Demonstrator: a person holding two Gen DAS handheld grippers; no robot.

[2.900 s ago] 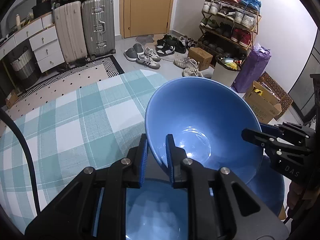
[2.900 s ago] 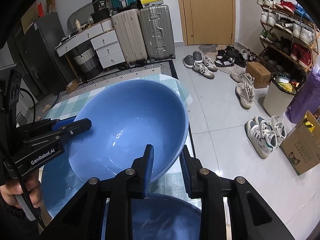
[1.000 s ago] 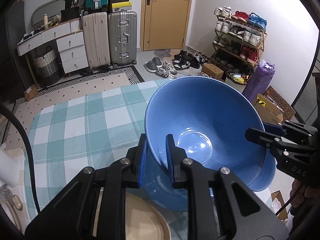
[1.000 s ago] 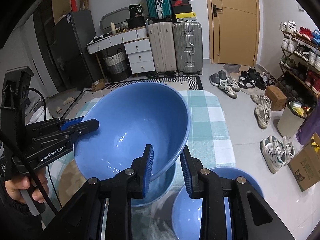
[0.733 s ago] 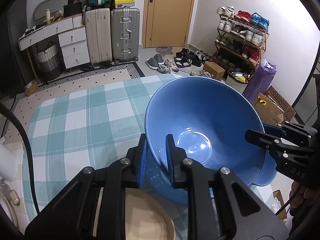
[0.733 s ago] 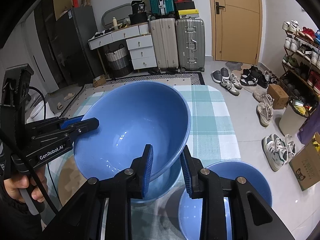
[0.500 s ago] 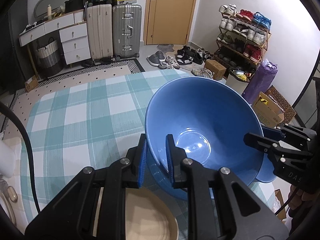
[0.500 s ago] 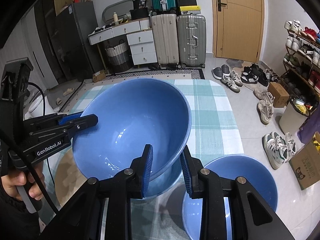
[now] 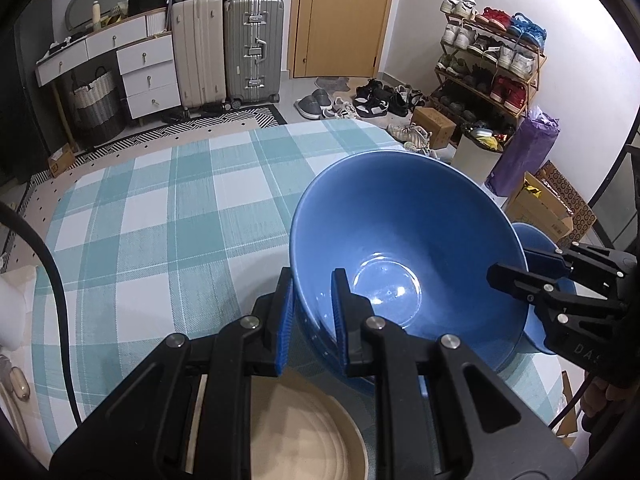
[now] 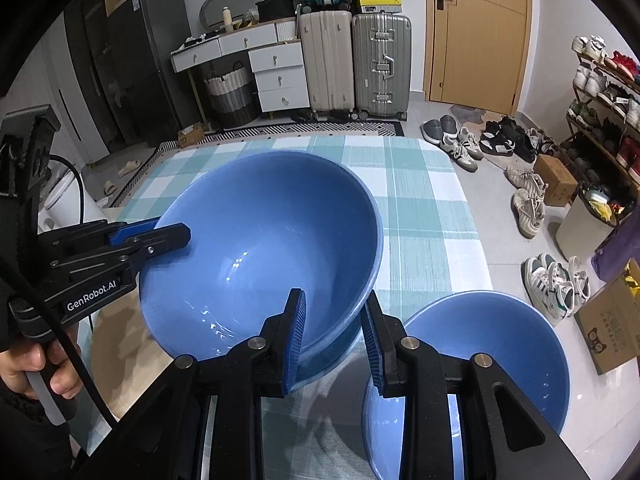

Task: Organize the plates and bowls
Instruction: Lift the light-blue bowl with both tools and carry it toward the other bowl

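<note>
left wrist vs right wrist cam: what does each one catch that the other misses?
Left wrist only: the round beige plate just under the left gripper, its ridged rim clear, and the purple bag by the shoe rack.

Right wrist only: the whole second blue bowl on the table by the right gripper, a mere sliver in the left view, and the dark tall fridge.

Both: the large blue bowl with each gripper's jaws around opposite rim edges, the teal checked tablecloth, suitcases and door.

Beige plate cut off by bottom edge under left gripper; second bowl partly hidden behind right gripper.
</note>
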